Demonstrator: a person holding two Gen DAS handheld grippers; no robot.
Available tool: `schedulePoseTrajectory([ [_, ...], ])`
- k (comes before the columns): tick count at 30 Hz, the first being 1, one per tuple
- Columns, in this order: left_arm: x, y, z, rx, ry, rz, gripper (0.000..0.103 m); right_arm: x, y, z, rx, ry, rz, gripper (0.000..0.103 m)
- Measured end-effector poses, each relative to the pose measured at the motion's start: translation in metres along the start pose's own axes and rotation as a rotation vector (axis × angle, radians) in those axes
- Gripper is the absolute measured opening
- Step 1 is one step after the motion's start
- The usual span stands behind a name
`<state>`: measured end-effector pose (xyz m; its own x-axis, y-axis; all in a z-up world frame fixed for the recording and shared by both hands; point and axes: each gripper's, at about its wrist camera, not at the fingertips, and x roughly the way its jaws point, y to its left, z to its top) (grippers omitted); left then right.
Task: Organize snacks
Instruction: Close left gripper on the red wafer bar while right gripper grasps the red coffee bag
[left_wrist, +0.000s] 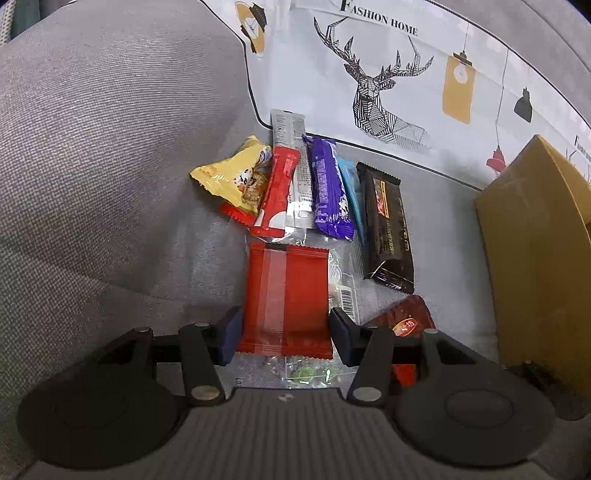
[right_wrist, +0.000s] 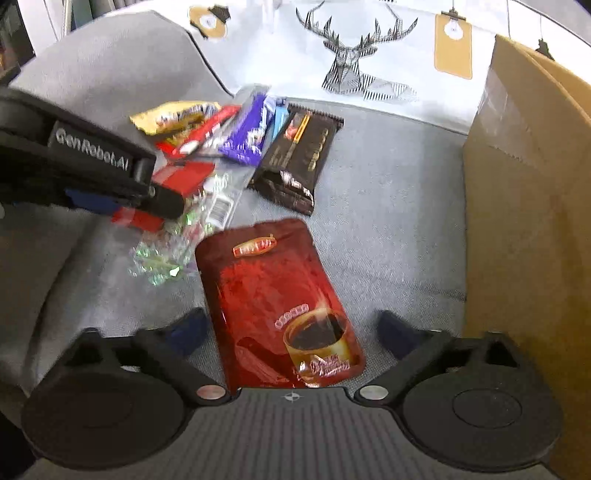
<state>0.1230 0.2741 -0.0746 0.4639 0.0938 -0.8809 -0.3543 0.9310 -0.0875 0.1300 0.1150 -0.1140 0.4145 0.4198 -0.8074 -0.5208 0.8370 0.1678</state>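
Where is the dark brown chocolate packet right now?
The dark brown chocolate packet lies on the grey cushion at the right end of the snack row, beside the light blue wrapper, with the cardboard box further right.

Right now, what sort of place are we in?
Probably a living room at home: the snacks lie on a grey sofa, with a deer-print cloth behind them and a cardboard box beside.

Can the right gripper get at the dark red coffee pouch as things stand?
Probably yes. The coffee pouch lies flat on the grey cushion between the right gripper's open fingers, nothing on top of it. The cardboard box stands close on the right but doesn't block the way.
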Motion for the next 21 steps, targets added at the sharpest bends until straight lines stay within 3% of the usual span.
schedulePoseTrajectory([
  [4, -0.002, -0.002, -0.001, 0.004, 0.000, 0.002, 0.056, -0.006, -0.008, 0.003, 0.026, -0.018, 0.035, 0.057],
  [7, -0.003, -0.004, -0.001, 0.010, -0.003, 0.000, 0.057, -0.012, -0.008, 0.001, 0.034, -0.028, 0.021, 0.052],
  [17, -0.013, -0.005, -0.004, 0.012, -0.024, -0.023, 0.056, -0.068, -0.004, 0.004, 0.093, -0.104, 0.129, 0.049],
  [21, -0.023, -0.005, -0.004, -0.006, -0.054, -0.039, 0.056, -0.092, -0.008, 0.007, 0.104, -0.143, 0.129, 0.048],
])
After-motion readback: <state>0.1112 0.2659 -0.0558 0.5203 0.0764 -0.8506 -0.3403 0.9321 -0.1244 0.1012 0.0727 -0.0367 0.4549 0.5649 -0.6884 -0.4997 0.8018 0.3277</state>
